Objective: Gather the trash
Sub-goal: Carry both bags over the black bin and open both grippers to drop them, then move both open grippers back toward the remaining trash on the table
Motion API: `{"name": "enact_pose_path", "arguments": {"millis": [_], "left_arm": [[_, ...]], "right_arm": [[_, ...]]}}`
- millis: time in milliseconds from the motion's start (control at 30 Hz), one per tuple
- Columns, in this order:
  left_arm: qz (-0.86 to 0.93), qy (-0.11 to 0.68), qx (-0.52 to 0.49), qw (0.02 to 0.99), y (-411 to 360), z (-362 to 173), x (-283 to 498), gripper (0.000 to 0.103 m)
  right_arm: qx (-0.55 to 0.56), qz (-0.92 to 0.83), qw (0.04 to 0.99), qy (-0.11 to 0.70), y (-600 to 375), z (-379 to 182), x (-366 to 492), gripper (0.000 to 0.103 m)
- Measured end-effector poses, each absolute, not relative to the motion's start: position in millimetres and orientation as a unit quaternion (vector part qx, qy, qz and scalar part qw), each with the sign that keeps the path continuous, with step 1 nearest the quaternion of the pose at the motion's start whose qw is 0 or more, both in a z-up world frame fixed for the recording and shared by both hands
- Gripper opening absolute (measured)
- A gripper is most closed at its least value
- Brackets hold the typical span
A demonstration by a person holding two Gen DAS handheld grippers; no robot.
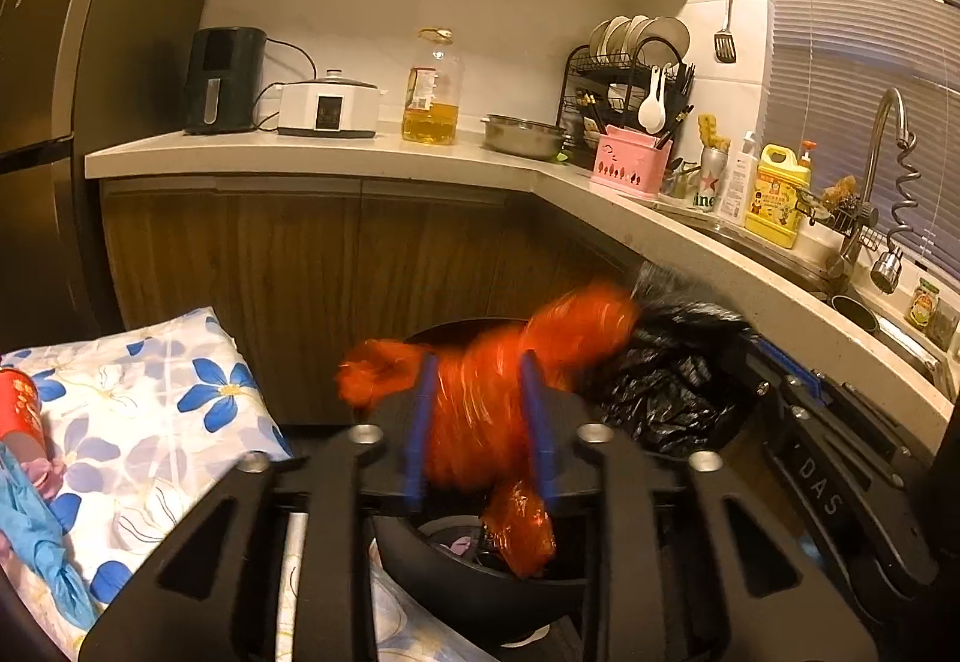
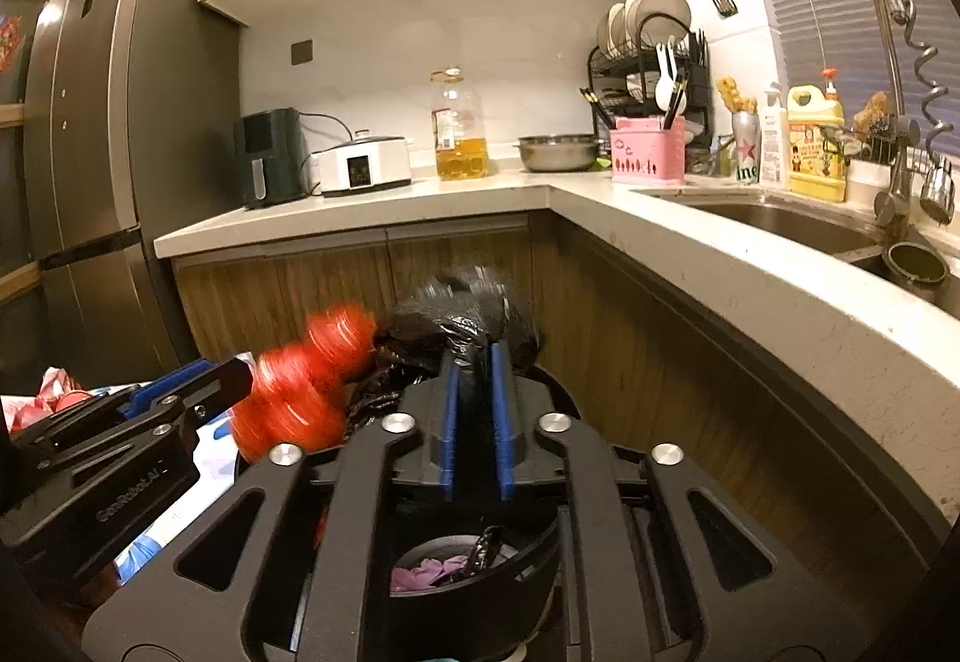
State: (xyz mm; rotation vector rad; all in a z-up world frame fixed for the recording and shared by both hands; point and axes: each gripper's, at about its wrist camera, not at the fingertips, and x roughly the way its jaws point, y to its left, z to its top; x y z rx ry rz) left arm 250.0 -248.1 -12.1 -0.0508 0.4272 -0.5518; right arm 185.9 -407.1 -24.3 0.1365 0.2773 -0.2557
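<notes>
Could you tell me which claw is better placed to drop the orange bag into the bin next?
Left, probably. The left claw has the orange bag between its fingers above the bin; the right claw holds the black bag.

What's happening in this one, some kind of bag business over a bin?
A person works two handheld grippers over a black trash bin in a kitchen corner. The left gripper has an orange bag bunched between its jaws; the right gripper has a twist of the black bag between its own. The bags meet above the bin, blurred by motion. Whether the pads are pressing the plastic can't be told. Pink scraps lie inside the bin.
</notes>
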Motion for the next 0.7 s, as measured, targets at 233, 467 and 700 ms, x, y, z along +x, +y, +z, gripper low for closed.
{"name": "enact_pose_path", "arguments": {"millis": [233,467,700], "left_arm": [[-0.256,0.209,-0.027,0.943,-243,-14,248,0.056],[-0.228,0.210,-0.026,0.950,-225,-17,237,0.077],[-0.201,0.213,-0.030,0.956,-202,-17,220,0.085]], "right_arm": [[0.078,-0.136,0.977,0.142,-415,-27,184,0.030],[0.083,-0.141,0.976,0.147,-413,-30,171,0.053],[0.085,-0.144,0.973,0.156,-404,-31,157,0.074]]}}
